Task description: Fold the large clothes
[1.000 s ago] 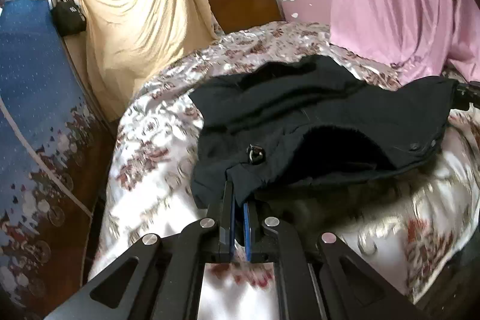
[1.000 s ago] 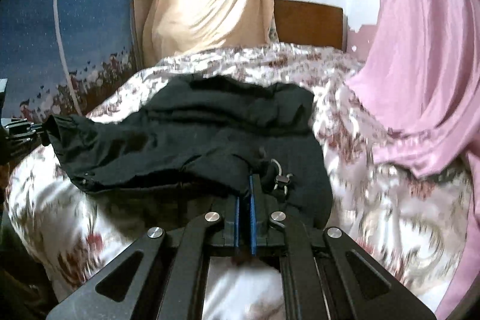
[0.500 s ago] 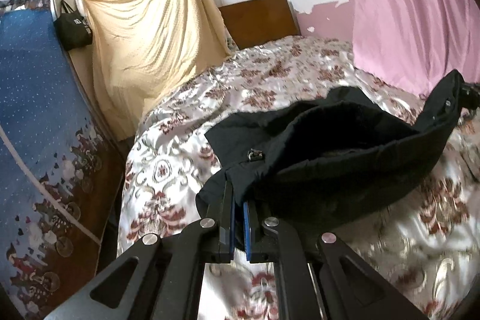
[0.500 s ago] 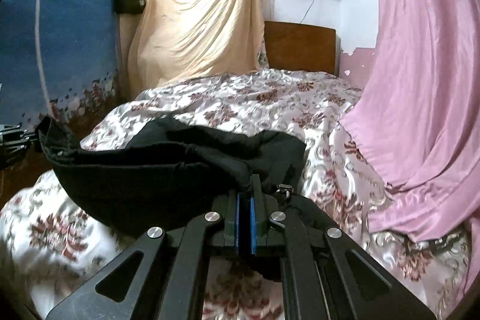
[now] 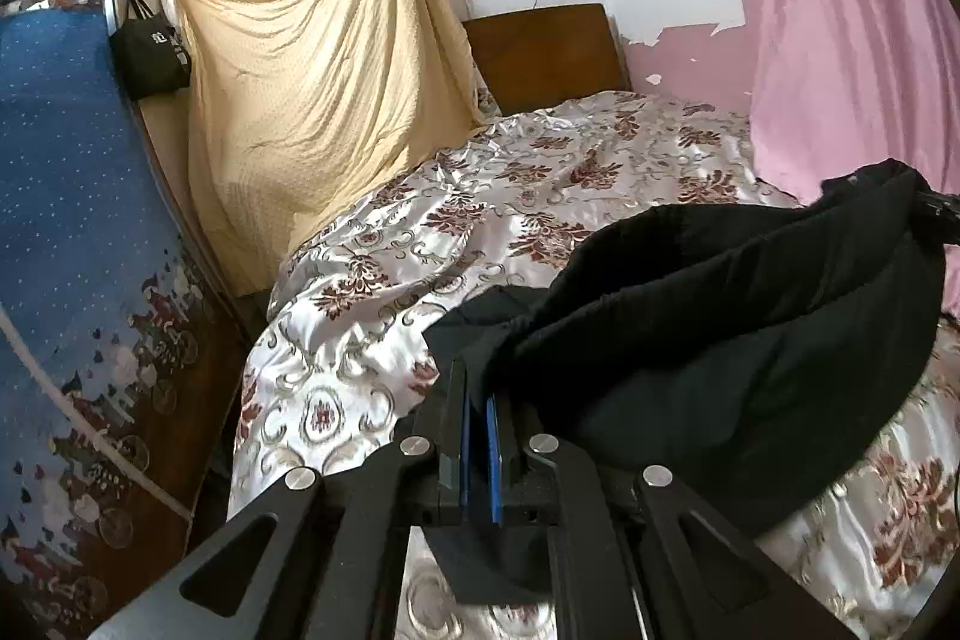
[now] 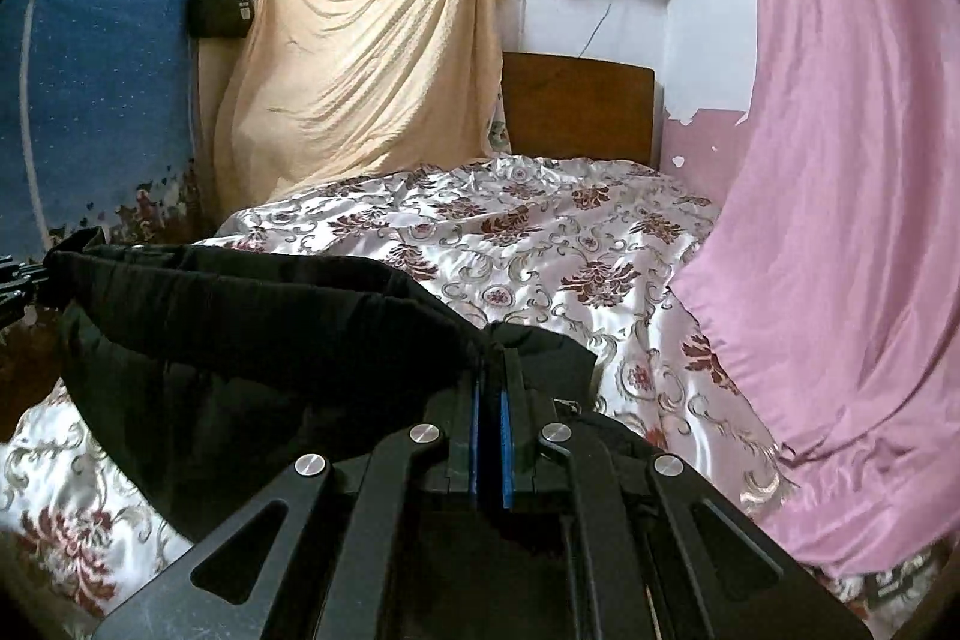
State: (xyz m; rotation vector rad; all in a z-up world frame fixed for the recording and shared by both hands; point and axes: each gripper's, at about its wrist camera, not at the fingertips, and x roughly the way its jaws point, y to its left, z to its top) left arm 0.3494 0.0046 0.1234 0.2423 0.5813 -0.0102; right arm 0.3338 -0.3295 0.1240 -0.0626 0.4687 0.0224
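A large black garment (image 5: 720, 340) hangs stretched between my two grippers above the bed. My left gripper (image 5: 477, 388) is shut on one corner of it. My right gripper (image 6: 492, 376) is shut on the other corner, and the garment (image 6: 252, 340) sags to the left in that view. The right gripper's tip shows at the far right edge of the left wrist view (image 5: 939, 211); the left gripper's tip shows at the far left edge of the right wrist view (image 6: 15, 280). The garment's lower part is hidden behind the gripper bodies.
The bed has a floral satin cover (image 5: 540, 196), also in the right wrist view (image 6: 540, 232). A wooden headboard (image 6: 576, 106) stands at the back. A pink curtain (image 6: 840, 220) hangs right, a tan sheet (image 5: 312, 100) and blue patterned cloth (image 5: 60, 220) left.
Both grippers have lifted the black garment off the bed and pulled it toward me. It lay spread on the cover before; now it hangs in the air between them.
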